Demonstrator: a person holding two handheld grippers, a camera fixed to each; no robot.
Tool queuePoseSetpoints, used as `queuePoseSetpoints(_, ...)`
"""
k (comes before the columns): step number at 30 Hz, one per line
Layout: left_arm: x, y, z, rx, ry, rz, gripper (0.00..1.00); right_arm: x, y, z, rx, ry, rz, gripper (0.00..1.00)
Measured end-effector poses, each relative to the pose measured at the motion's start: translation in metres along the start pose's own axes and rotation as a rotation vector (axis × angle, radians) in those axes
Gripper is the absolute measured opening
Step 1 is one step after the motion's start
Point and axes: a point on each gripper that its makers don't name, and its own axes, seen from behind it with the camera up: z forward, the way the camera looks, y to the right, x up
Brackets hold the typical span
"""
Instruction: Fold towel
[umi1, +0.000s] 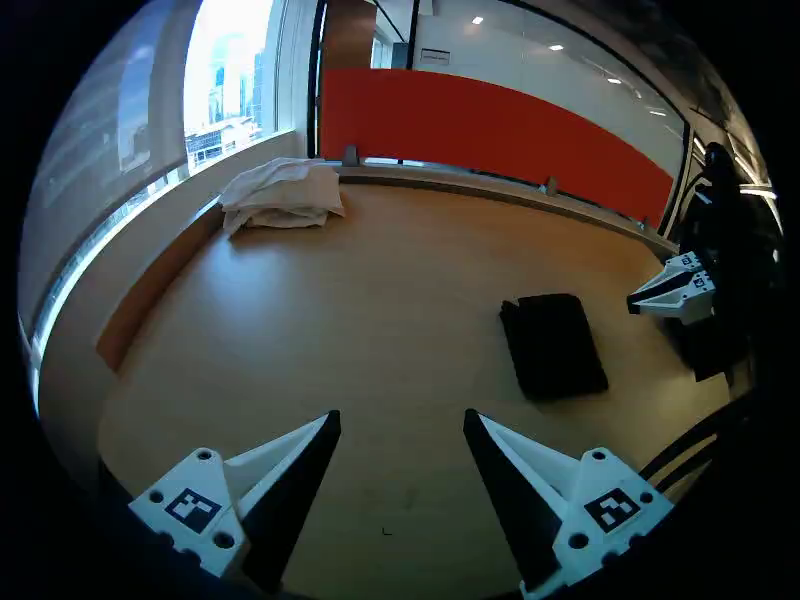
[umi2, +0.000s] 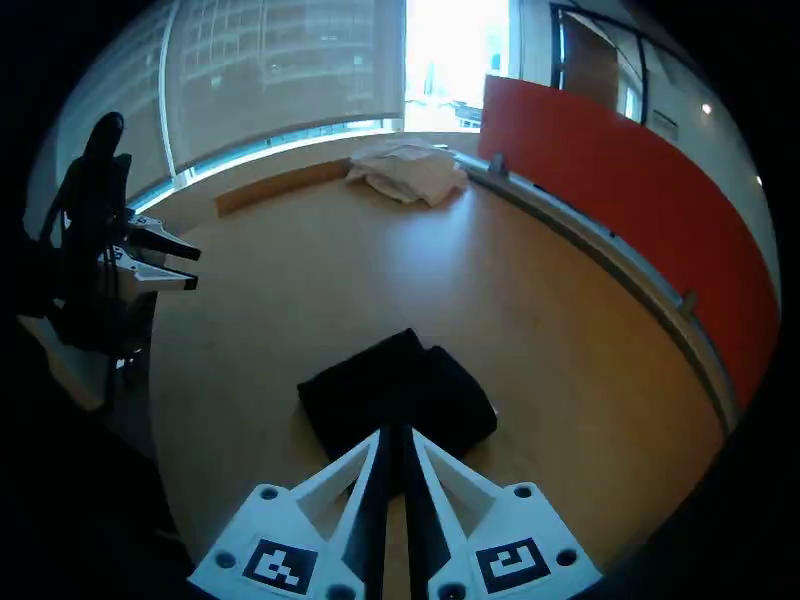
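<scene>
A black folded towel (umi1: 553, 345) (umi2: 385, 385) lies flat on the wooden table (umi1: 370, 290), to the right in the left gripper view. My left gripper (umi1: 400, 418) hovers open over bare wood, well short of it, and appears again at the far left (umi2: 193, 270) of the right gripper view. My right gripper (umi2: 397, 432) is shut, its tips over the towel's near edge with nothing visibly between them. From the left gripper view, the right gripper (umi1: 635, 300) hangs just right of the towel, apart from it.
A crumpled pile of white towels (umi1: 283, 195) (umi2: 410, 170) sits in the far corner by the window. A red partition (umi1: 500, 130) (umi2: 640, 200) runs along the table's back edge. A low wooden ledge (umi1: 150, 290) borders the window side.
</scene>
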Motion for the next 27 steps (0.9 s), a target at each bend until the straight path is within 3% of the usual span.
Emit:
queuePoseSetpoints(7, 0.002, -0.002, -0.002, 0.002, 0.004, 0.003, 0.91, 0.001, 0.004, 0.0, -0.015, 0.004, -0.007, 0.09)
queuePoseSetpoints(12, 0.001, -0.002, -0.002, 0.002, 0.002, 0.003, 0.91, 0.0, 0.008, 0.002, -0.038, -0.001, -0.014, 0.45)
queuePoseSetpoints(21, -0.001, -0.003, -0.003, 0.005, -0.003, 0.004, 0.91, -0.007, 0.006, 0.007, -0.031, -0.007, -0.004, 0.46)
queuePoseSetpoints(27, -0.004, -0.004, -0.004, 0.008, -0.01, 0.005, 0.91, -0.029, -0.002, 0.017, -0.024, -0.034, 0.008, 0.46)
